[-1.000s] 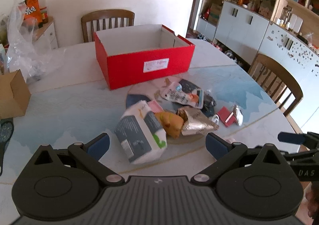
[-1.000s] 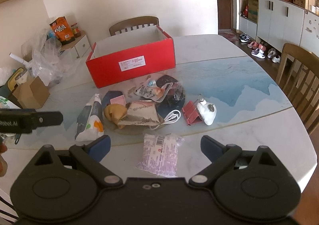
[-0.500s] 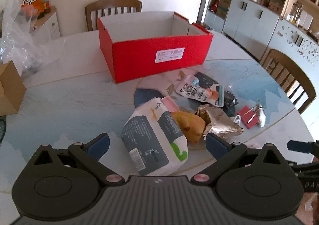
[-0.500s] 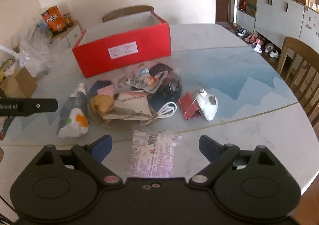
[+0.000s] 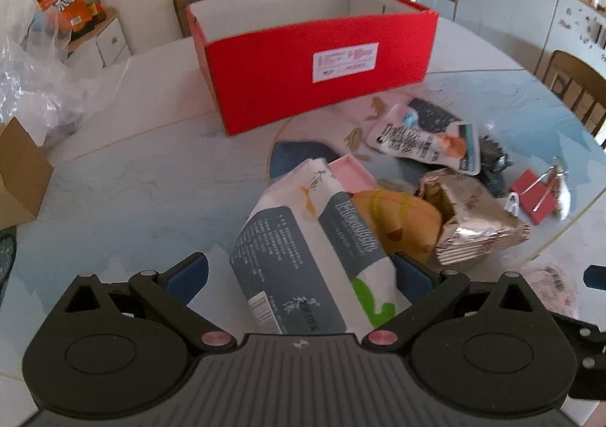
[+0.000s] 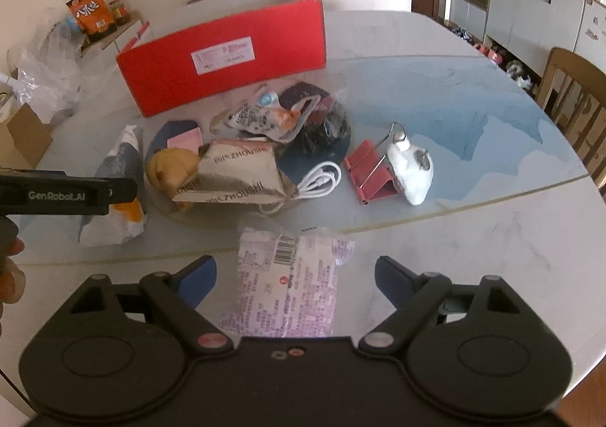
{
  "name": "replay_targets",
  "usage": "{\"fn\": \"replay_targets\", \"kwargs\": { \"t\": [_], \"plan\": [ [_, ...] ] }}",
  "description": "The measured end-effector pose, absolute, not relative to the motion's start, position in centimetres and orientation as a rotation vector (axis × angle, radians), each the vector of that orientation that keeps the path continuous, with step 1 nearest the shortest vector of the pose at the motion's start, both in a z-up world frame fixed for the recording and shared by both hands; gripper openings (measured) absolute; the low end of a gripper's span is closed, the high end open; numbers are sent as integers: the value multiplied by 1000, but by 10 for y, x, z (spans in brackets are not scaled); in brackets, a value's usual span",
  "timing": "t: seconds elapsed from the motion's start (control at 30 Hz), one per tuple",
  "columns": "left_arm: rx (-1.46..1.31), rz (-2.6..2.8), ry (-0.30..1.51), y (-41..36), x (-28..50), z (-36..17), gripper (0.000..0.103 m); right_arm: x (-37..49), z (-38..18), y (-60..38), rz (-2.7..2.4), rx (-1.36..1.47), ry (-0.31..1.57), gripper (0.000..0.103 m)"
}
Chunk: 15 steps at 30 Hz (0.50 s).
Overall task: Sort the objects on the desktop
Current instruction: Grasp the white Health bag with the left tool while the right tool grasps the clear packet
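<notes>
Tissue pack (image 5: 303,256), grey and white, lies on the table (image 5: 132,180) between your left gripper's (image 5: 299,271) wide jaws, untouched. Your right gripper's (image 6: 295,275) jaws are closing around a pink wipes packet (image 6: 288,287). The red box (image 5: 314,67) stands behind.

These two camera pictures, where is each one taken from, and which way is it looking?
Left wrist view: sits on the left tongs, looking forward and down over the table at a grey-and-white tissue pack between its open blue fingers; the red box lies beyond.
Right wrist view: sits on the right tongs, jaws closing, pink packet between them untouched; a hand shows at the left edge.
Shared: red box, tissue pack, red binder clip.
</notes>
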<state>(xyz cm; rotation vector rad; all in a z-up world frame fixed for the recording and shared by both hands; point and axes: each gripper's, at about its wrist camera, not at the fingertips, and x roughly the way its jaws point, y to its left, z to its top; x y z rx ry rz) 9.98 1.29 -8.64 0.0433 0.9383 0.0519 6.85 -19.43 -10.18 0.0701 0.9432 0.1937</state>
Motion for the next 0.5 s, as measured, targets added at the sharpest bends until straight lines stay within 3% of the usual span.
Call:
{"fn": "replay_targets", "kwargs": {
  "t": [0.3, 0.5],
  "plan": [
    [47, 72, 995, 17, 116, -99, 100, 77, -117, -187, 199, 30, 989, 84],
    [25, 74, 1017, 24, 115, -102, 74, 78, -119, -189, 199, 28, 1015, 74]
  ]
}}
